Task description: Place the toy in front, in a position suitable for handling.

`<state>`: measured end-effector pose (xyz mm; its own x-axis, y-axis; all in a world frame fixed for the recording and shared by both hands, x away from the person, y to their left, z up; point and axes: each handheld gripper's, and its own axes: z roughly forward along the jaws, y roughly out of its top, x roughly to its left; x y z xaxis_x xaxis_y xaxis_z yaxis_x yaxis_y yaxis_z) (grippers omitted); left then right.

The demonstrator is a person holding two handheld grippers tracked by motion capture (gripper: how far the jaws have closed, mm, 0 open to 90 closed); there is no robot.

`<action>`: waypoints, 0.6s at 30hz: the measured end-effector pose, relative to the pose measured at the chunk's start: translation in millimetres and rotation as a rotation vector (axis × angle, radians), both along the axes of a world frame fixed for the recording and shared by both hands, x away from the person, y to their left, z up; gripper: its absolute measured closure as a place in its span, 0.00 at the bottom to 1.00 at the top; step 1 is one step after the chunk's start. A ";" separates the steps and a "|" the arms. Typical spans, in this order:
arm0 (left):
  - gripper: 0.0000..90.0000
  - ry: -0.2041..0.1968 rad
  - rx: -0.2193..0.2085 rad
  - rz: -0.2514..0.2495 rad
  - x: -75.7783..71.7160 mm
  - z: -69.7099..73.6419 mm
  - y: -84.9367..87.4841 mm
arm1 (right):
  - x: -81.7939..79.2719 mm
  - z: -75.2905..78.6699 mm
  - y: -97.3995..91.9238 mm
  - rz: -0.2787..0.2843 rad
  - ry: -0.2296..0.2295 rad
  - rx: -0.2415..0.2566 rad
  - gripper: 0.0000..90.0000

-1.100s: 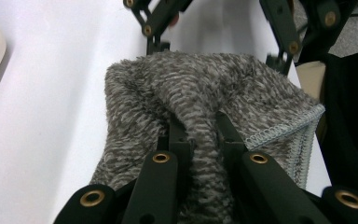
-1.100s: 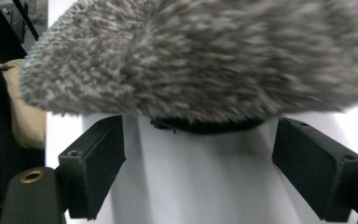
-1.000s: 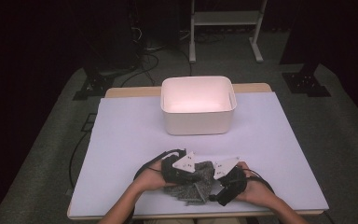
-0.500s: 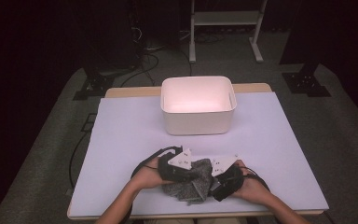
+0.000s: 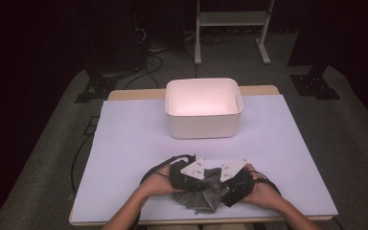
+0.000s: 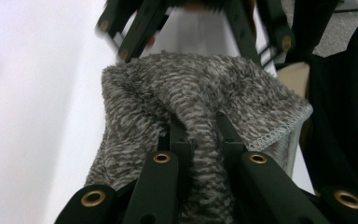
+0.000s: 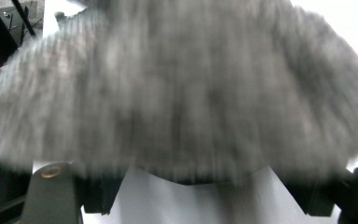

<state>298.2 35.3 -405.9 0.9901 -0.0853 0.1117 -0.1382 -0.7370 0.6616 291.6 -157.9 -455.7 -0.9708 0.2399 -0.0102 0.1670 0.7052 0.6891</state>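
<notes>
**Folding the grey cloth: keep the pinch, square the edges**

At the left, the left gripper [image 5: 184, 178] has its jaws pressed together on a ridge of the grey knitted cloth [image 5: 203, 191]; in the left gripper view the fabric [image 6: 200, 116] bunches up between the two black jaws and spreads out beyond them, with a stitched hem at its far right corner. The cloth lies on the near edge of the white-covered table [image 5: 124, 143], right between the two hands, well short of the white bin [image 5: 203, 114] at the middle of the table.

At the right, the right gripper [image 5: 235, 184] sits against the other side of the cloth. Its jaws have just been closing somewhat, yet in the right gripper view they stand wide apart at the bottom corners, with the blurred fabric [image 7: 177, 93] draped across above them and bare table between them; no pad appears to press on it.

To do this step well, the left pinch should stay firm and low, so the fold does not slip. The right gripper would best take a clean edge rather than a thick bunch, then both hands should pull the cloth lightly taut before laying it flat. Lifting too high risks the loose layers dropping open near the table's edge.
</notes>
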 end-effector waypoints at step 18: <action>0.91 0.001 0.049 0.131 2.9 5.8 74.6 | 1.5 1.8 -11.2 0.017 0.018 -0.018 0.26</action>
